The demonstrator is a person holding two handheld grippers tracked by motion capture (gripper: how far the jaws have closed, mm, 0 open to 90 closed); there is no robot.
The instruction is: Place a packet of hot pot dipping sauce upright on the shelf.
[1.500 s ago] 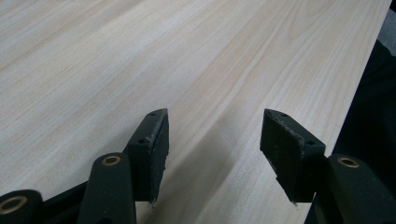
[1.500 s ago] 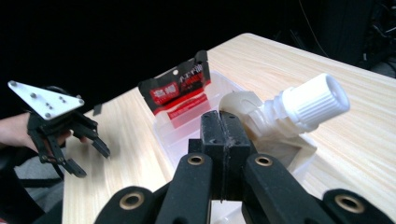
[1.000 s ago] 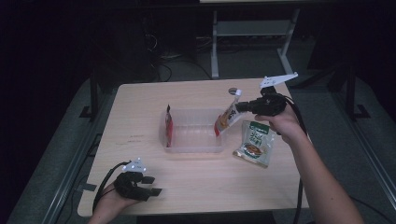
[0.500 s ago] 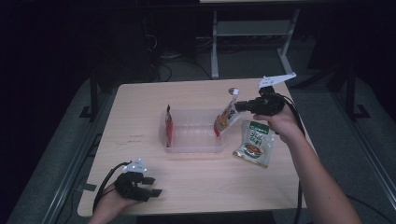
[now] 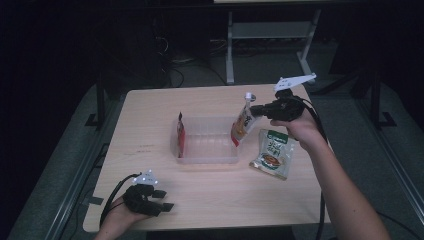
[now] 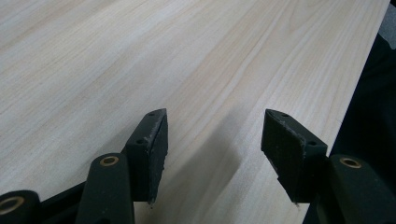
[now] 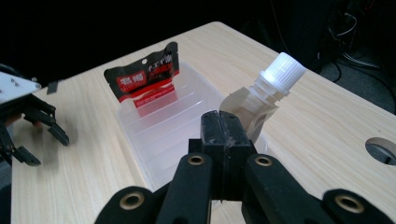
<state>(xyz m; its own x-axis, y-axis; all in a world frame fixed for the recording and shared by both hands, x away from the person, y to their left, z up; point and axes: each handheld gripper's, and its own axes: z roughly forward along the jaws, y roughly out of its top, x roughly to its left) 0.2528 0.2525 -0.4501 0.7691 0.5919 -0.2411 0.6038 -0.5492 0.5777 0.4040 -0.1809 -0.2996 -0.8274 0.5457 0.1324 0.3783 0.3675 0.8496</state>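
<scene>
Your right gripper (image 5: 256,110) has its jaws pinched together on the top edge of the spouted pouch (image 5: 242,125), just under the white cap (image 7: 282,70). In the right gripper view the jaws cover most of the pouch body, so you see little more than cap, neck and a strip of pale foil. From the high view the pouch hangs tilted, lower end over the 3 o'clock end wall of the clear tub (image 5: 207,159). It's prob. just above the rim, not resting on it, but the view is too dim and small to be sure.

The red packet (image 7: 144,77) stands on edge at the tub's 9 o'clock end, leaning on that wall; its bottom is hidden behind the ribbed plastic and the print is too blurred to read. The green pouch (image 5: 273,154) lies flat on the table (image 5: 150,130) just beside the tub at its 4 o'clock, partly under your right wrist.

Your left gripper (image 5: 162,200) rests at the table's 7 o'clock corner, well apart from everything else. Its jaws stand apart w/ nothing between them, only bare wood under them. In the left gripper view the table edge runs close by the right-hand jaw, dark drop beyond.

There is open wood between tub and near edge, and across the whole 9 o'clock side. A round hole (image 7: 383,150) is cut in the top at the far side, near the right gripper. Beyond the table edges the room is dark, w/ cables and a stand (image 5: 230,55) at 12 o'clock.
</scene>
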